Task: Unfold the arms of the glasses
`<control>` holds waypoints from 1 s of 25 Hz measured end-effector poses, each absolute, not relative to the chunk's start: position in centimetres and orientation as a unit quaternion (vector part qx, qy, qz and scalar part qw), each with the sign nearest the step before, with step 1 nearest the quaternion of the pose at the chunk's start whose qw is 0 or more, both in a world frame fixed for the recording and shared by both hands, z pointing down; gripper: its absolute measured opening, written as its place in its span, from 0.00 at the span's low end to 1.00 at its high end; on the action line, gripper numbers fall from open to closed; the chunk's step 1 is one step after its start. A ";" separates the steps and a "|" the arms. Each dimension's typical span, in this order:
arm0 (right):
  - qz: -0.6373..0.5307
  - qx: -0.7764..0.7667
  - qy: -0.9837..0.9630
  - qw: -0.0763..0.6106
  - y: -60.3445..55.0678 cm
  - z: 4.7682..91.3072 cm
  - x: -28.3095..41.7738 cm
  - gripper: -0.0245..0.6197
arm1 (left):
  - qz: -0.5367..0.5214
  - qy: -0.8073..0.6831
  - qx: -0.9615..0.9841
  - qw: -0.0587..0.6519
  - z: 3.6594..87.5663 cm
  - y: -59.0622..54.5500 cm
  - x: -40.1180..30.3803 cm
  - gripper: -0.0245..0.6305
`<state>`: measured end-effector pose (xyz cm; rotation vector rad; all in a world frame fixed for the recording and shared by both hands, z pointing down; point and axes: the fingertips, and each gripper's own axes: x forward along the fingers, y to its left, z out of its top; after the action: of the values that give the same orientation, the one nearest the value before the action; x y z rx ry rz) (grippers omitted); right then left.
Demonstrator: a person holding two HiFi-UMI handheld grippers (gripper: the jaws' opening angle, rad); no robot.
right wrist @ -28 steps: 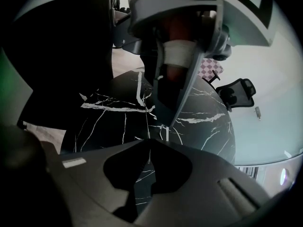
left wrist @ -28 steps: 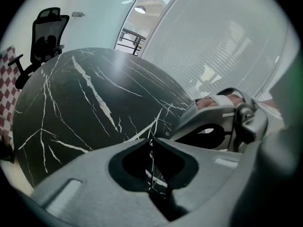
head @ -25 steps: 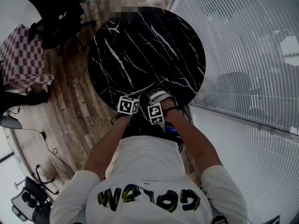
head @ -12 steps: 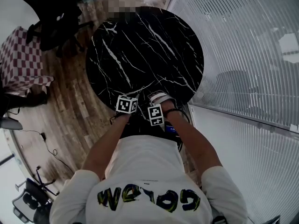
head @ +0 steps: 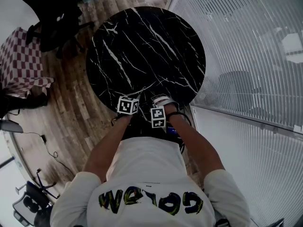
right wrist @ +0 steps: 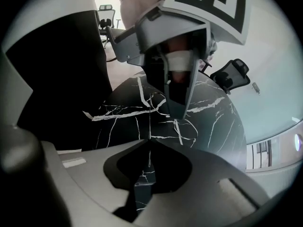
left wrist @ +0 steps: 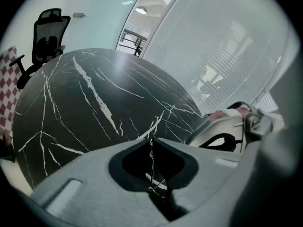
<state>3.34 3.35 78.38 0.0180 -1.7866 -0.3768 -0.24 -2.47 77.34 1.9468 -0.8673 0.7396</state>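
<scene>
The glasses are thin wire, seen only as fine strands. In the left gripper view a strand [left wrist: 152, 148] runs between the jaws of my left gripper [left wrist: 152, 143], which is shut on it; another thin wire [left wrist: 180, 122] leads off to the right. In the right gripper view my right gripper [right wrist: 149, 141] is shut on an upright wire [right wrist: 149, 119]. The left gripper [right wrist: 176, 65] hangs close above and beyond it. In the head view both grippers, left [head: 129, 106] and right [head: 157, 116], sit side by side over the near edge of the round black marble table [head: 147, 41]; the glasses are too fine to make out there.
A black office chair [head: 52, 13] stands beyond the table at the left. A red-and-white checked seat [head: 21, 56] is at the far left on the wooden floor [head: 71, 108]. A glass wall with blinds [head: 246, 46] runs along the right.
Hardly anything differs. Both grippers stay at the table's near edge, and the right gripper's marker cube has shifted only very slightly.
</scene>
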 end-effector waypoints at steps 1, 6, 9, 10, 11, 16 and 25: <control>-0.156 0.011 -0.776 0.611 3.4 78.3 3.3 0.06 | 0.297 -0.349 0.779 0.428 77.3 -2.5 -0.3 0.08; -0.130 0.024 -0.781 0.611 3.9 78.0 3.4 0.06 | 0.291 -0.353 0.778 0.432 77.5 -2.5 -0.3 0.08; -0.118 0.029 -0.782 0.612 4.2 78.1 3.5 0.06 | 0.294 -0.364 0.774 0.426 77.1 -2.8 -0.6 0.08; -0.115 0.031 -0.782 0.612 4.2 78.1 3.6 0.06 | 0.293 -0.366 0.774 0.426 77.1 -2.9 -0.6 0.08; -0.112 0.032 -0.782 0.612 4.3 78.1 3.6 0.06 | 0.292 -0.368 0.773 0.426 77.1 -2.9 -0.6 0.08; -0.094 0.039 -0.784 0.612 4.6 78.1 3.9 0.06 | 0.287 -0.372 0.771 0.430 77.2 -3.0 -0.5 0.08; -0.047 0.059 -0.793 0.604 5.6 77.9 3.9 0.06 | 0.287 -0.375 0.770 0.430 77.0 -2.8 -0.3 0.08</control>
<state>3.88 5.63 77.90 0.1374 -1.8354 -0.1082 -0.35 -2.83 77.05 1.9199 -0.9350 0.7157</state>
